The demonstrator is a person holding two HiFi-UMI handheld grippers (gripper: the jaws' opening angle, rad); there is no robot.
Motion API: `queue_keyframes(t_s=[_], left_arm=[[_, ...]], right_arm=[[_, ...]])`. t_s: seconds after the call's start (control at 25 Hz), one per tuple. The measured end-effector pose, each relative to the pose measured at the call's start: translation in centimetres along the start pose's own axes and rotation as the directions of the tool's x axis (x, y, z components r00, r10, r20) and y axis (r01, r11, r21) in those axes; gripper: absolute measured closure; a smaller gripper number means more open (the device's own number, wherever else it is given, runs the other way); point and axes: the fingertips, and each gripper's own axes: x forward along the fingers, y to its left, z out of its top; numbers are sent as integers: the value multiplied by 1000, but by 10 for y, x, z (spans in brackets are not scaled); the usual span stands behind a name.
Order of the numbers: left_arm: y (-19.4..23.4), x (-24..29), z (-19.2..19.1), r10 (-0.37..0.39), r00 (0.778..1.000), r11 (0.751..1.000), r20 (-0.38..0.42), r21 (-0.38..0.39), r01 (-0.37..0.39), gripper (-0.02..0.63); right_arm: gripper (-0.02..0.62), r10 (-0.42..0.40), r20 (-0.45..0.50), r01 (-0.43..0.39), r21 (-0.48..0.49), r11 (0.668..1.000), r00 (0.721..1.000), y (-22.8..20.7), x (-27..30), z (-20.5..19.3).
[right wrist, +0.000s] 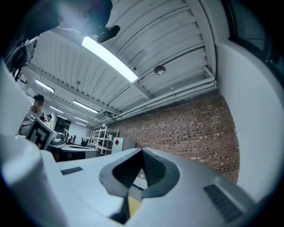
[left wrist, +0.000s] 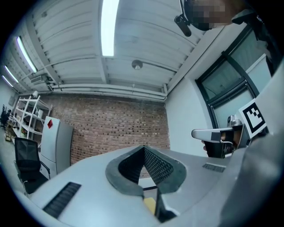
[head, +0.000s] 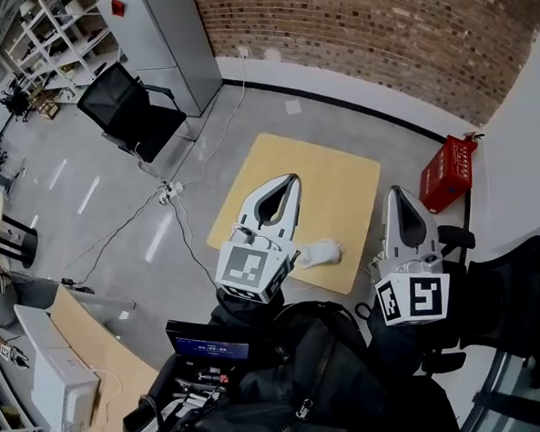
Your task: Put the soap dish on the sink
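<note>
Left gripper [head: 292, 180] and right gripper [head: 398, 193] are hovering shut, empty; descending closed risks knocking white item [head: 320, 251] off table [head: 340, 174].

Smooth grey plastic left claw [head: 292, 180], rough brick wall [head: 377, 30], matt wooden tabletop [head: 341, 179], glossy floor [head: 85, 181].

A red-brown brick wall [head: 359, 32] rises beyond the left tool [head: 292, 182]; a black office chair [head: 127, 110] stands to its left on the grey floor [head: 87, 212].

Grey left claw [head: 290, 180] and right claw [head: 396, 194] carry black-and-white marker cubes [head: 252, 268].
</note>
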Motion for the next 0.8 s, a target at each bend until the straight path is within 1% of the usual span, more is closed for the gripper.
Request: queue_keyframes(t_s=[0.36,0.56,0.8], left_arm=[[3,6,5,6,1000,1000,2,-1,-6,604],[-2,8,3,-14,1000,1000,-5,4,14,604],[-8,8,-4,-13,1000,1000,-18,5,13,604]], right_arm=[[591,7,17,-7,-3,1000,1000,-3,5,9],[591,6,31,-7,21,1000,999,-5,3,9],[591,1,27,-2,23,1000,1000,-9,-3,5]])
